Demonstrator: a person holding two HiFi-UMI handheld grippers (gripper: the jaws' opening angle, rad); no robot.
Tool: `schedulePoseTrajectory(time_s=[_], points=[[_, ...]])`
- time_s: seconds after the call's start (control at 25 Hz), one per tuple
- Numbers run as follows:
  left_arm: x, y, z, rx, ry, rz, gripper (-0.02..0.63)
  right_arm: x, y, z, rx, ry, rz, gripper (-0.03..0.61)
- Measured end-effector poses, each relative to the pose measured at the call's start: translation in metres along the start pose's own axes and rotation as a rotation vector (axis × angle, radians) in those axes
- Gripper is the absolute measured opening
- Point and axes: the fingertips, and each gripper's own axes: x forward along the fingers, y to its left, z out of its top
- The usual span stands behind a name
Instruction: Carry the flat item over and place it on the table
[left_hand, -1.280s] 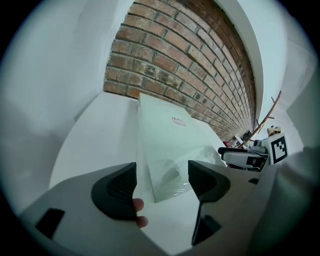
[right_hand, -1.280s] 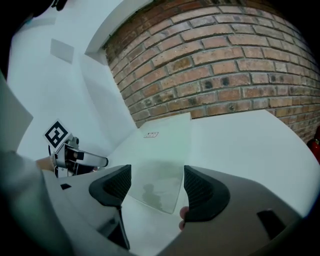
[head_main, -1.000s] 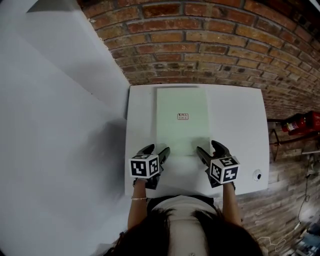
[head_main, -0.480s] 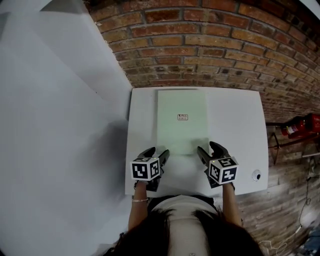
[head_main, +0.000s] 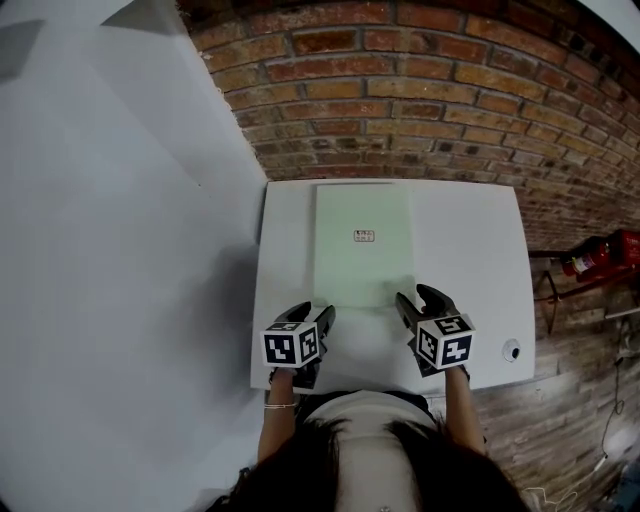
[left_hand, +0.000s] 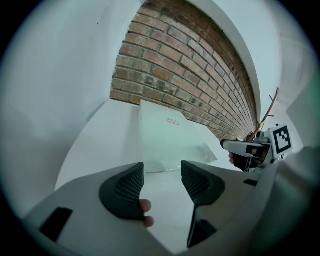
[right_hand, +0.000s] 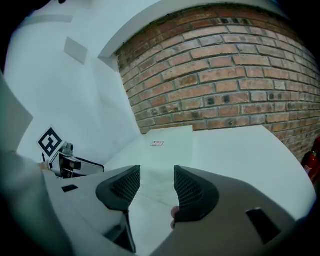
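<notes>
Head view: pale green flat packet (head_main: 363, 245) lying on white table (head_main: 480, 250), long axis toward brick wall (head_main: 400, 100); near corners just ahead of left gripper (head_main: 315, 312) and right gripper (head_main: 417, 298) alike, both part-spread, lately closing, pinching nothing.

The left gripper (head_main: 315, 312) and the right gripper (head_main: 412, 294) each have a pale grey body, two black jaws with cross-hatched pads (left_hand: 131, 182), and a cube (head_main: 292, 345) of black-and-white square markers at the rear. Just behind the left gripper a thin bracelet (head_main: 279, 405) circles the wrist. Further behind both are a light-coloured top (head_main: 365, 405) and dark hair (head_main: 380, 470).
</notes>
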Motion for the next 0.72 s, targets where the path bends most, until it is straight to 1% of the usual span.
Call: schedulePoseTrajectory(time_s=[0.24,0.44,0.56,0.72], points=[[-0.008,-0.004,0.001,0.018,-0.028,0.006,0.225,-0.005,0.003,0.001,-0.016,-0.011,-0.003,0.204],[-0.016,-0.011,0.006,0.034,-0.065,0.011,0.202,-0.015,0.005,0.002,-0.018,-0.028,-0.008,0.186],[-0.022,-0.017,0.009,0.048,-0.087,0.017,0.184,-0.023,0.007,0.004,-0.024,-0.044,-0.011,0.164],[-0.028,-0.027,0.009,0.067,-0.108,0.019,0.181,-0.035,0.007,0.005,-0.029,-0.062,-0.015,0.147]])
